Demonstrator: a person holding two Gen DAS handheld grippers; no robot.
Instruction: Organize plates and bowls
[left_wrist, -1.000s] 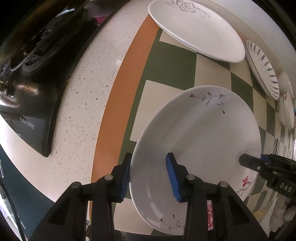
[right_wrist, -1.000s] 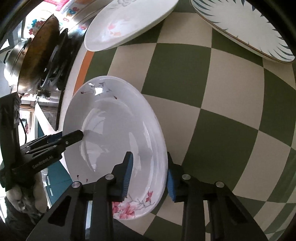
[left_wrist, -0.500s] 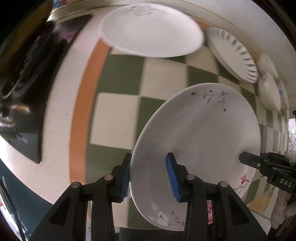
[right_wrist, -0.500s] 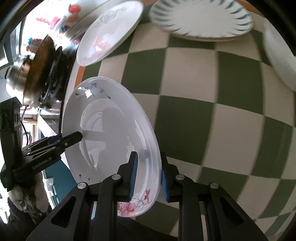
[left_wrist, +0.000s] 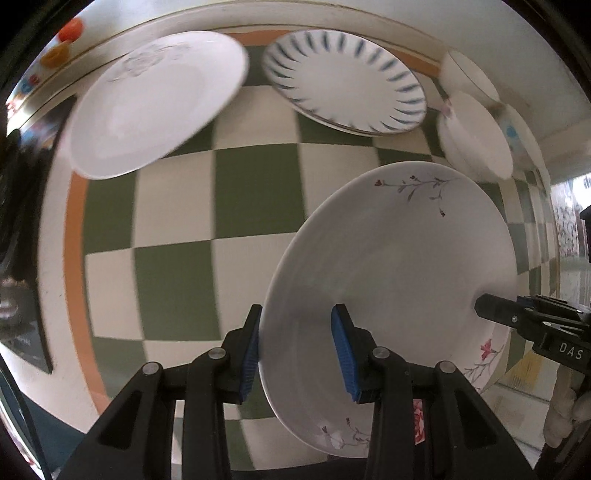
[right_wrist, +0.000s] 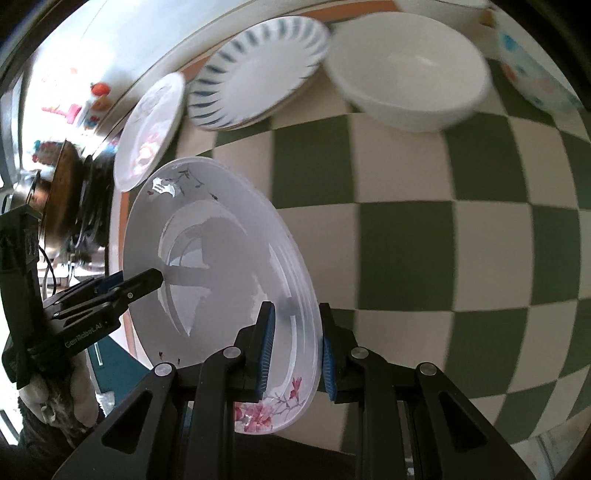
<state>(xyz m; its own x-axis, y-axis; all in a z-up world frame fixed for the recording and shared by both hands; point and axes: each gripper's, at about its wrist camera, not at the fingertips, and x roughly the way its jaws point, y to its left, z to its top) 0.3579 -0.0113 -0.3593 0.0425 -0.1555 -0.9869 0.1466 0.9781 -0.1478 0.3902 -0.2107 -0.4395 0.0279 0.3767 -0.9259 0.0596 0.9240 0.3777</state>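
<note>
Above the green-and-cream checked cloth (left_wrist: 177, 288) with its orange border, both grippers are carrying one white porcelain plate with pink blossom sprigs (left_wrist: 399, 280), held clear of the surface and tilted. Reading left to right in the left wrist view: a plain white plate with a faint grey flower (left_wrist: 155, 103) is lying at the far left; a white plate with blue radial dashes (left_wrist: 343, 81) is sitting just beside it; two white bowls (left_wrist: 476, 133) are crowding the far right corner. The left gripper (left_wrist: 295, 350) is clamping the carried plate's near rim, one blue pad on each face; the right gripper (right_wrist: 295, 343) is pinching the opposite rim in the same way. To carry well, both grips probably need to travel together, since any drift between them would twist the glazed rim out of the pads. The widest free room is lying over the bare checks in the middle; the tight edges are the two plates at the back, the deep white bowl (right_wrist: 410, 70) and the flower-printed bowl (right_wrist: 535, 77) beyond it. The destination cannot be told.
</note>
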